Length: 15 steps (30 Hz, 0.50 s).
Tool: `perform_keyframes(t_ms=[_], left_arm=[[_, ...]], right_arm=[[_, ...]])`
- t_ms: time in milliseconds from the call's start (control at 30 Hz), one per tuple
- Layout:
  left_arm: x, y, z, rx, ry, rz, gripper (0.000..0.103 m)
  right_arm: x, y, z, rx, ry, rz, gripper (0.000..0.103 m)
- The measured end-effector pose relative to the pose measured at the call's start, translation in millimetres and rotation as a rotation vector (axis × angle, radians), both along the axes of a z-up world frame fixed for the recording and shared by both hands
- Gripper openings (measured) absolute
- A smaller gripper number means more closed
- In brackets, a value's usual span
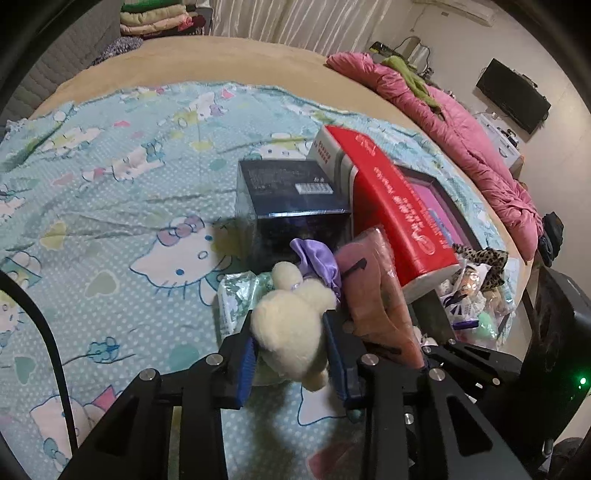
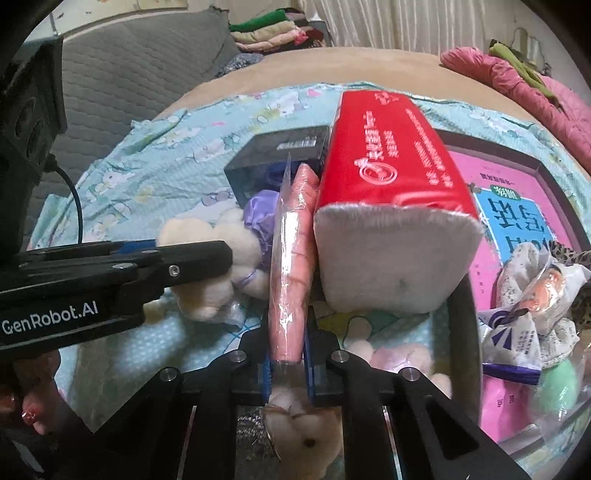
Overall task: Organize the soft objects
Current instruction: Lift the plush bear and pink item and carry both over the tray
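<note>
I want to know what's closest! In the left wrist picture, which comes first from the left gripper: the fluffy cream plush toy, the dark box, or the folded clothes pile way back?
1. Fluffy cream plush toy: squeezed between the left gripper's blue pads.
2. Dark rectangular box: mid-bed, beyond the toy.
3. Pile of folded clothes: far back, top left, beside the curtain.

Both wrist views face down, close, sharing the red pack (image 1: pixel 391 206).

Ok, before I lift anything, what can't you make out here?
- Cream plush toy, left wrist view: its lower body is blurred and flanked by the left claw.
- Pink wrapped pack, right wrist view: its bottom end is hidden inside the right claw.
- Plush below: cut off by the frame.
</note>
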<state>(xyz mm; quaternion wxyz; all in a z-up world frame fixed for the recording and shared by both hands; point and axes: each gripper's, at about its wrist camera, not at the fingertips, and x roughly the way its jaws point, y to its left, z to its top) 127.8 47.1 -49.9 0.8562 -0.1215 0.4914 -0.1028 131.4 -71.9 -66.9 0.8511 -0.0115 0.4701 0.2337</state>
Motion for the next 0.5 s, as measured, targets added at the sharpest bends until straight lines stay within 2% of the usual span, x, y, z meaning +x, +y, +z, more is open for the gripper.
perform_keyframes(t_ms=[367,500], left_arm=[[-27,12,22,0.047,-0.034,0.06,0.034],[-35,9,30,0.116,-0.045,0.08,0.034]], right_arm=[[-16,-1,22,0.053,-0.045,0.048,0.013],[-18,-3,31,0.072,-0.059,0.042,0.013]])
